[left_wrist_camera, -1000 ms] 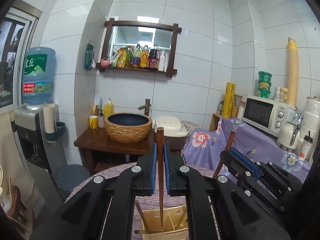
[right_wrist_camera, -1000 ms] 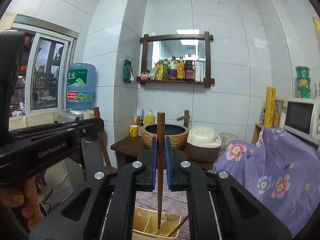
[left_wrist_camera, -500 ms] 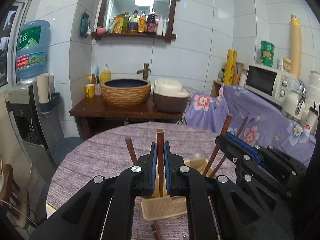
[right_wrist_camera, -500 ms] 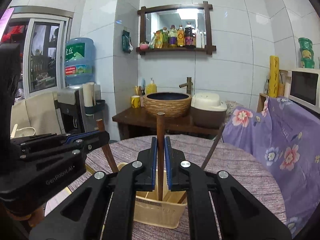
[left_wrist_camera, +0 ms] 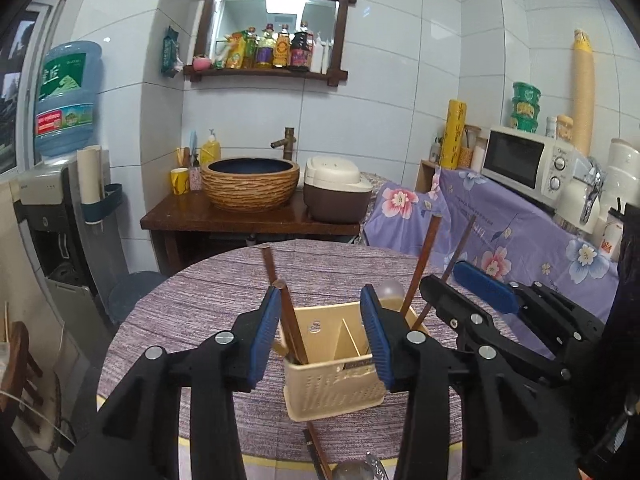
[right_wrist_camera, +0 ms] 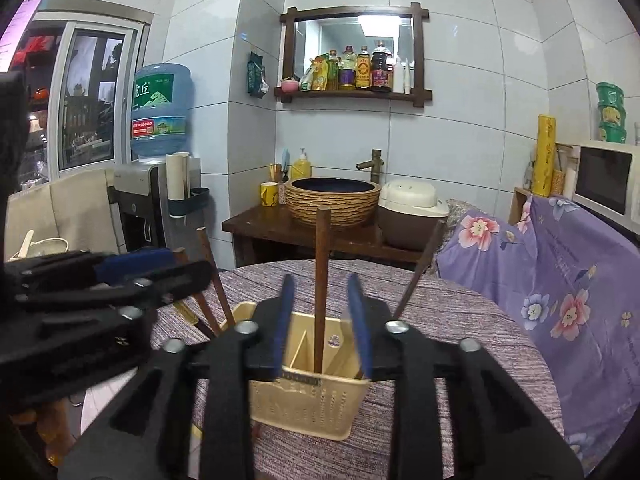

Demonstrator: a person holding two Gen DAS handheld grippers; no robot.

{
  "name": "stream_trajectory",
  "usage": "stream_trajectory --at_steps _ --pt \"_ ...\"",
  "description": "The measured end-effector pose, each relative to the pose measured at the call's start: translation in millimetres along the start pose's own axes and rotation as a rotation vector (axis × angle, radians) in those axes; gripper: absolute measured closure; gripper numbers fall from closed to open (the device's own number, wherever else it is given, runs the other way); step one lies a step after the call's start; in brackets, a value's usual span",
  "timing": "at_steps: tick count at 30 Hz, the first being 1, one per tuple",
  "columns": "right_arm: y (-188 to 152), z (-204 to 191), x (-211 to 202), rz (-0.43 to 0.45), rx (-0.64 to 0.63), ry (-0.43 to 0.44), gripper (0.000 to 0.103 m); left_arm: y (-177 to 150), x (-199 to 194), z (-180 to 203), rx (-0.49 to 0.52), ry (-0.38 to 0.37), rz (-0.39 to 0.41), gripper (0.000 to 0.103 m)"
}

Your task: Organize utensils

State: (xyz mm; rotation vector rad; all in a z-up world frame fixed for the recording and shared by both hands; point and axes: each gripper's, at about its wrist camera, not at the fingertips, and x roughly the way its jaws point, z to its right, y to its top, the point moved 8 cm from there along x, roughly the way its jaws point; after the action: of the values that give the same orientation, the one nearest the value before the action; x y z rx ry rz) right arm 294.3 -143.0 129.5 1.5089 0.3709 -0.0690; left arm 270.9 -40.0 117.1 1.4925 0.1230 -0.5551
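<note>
Both grippers hang just above a cream plastic utensil caddy [left_wrist_camera: 334, 376] that stands on the near part of a round table with a purple woven cloth [left_wrist_camera: 192, 300], a placement that lets each chopstick drop straight into a compartment rather than fall on the cloth. The left gripper [left_wrist_camera: 320, 336] has its jaws opening, and the blue pads no longer press on anything; a dark wooden chopstick [left_wrist_camera: 290, 324] stands between them, leaning against the left pad with its lower end already down in the left compartment of the caddy. Its long axis runs nearly upright, the top tipped to the left and slightly away. The right gripper [right_wrist_camera: 320, 320] is likewise opening, and its chopstick [right_wrist_camera: 322, 280] stands free midway between the pads, touching neither as far as can be seen, its foot inside the caddy and its long axis close to vertical, blunt end up. Other chopsticks already in the caddy lean outward at steeper angles, one toward the right [right_wrist_camera: 420, 268] and two toward the left [right_wrist_camera: 212, 276], which suggests that the compartments are loose enough for the sticks to tilt. On the near edge of the table, just before the caddy, another chopstick [left_wrist_camera: 316, 448] lies flat, seemingly not yet sorted.
</note>
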Motion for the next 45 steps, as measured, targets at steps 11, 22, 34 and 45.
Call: stream_trajectory --at_steps 11,22,34,45 --pt "-85.5 4.9 -28.8 -0.224 -0.003 -0.029 0.056 -86.8 -23.6 -48.1 -0.062 0.101 -0.119 0.050" --pt "-217.9 -20.5 -8.1 -0.584 0.091 0.067 0.057 -192.8 3.9 -51.4 -0.109 0.088 -0.350 0.064" --pt "-242.8 -27.5 -8.0 -0.625 0.023 0.023 0.091 -216.8 6.9 -12.8 -0.027 0.013 -0.409 0.065" --pt "-243.6 7.6 -15.2 -0.622 0.060 -0.003 0.095 -232.8 13.7 10.0 0.018 -0.010 -0.468 0.066"
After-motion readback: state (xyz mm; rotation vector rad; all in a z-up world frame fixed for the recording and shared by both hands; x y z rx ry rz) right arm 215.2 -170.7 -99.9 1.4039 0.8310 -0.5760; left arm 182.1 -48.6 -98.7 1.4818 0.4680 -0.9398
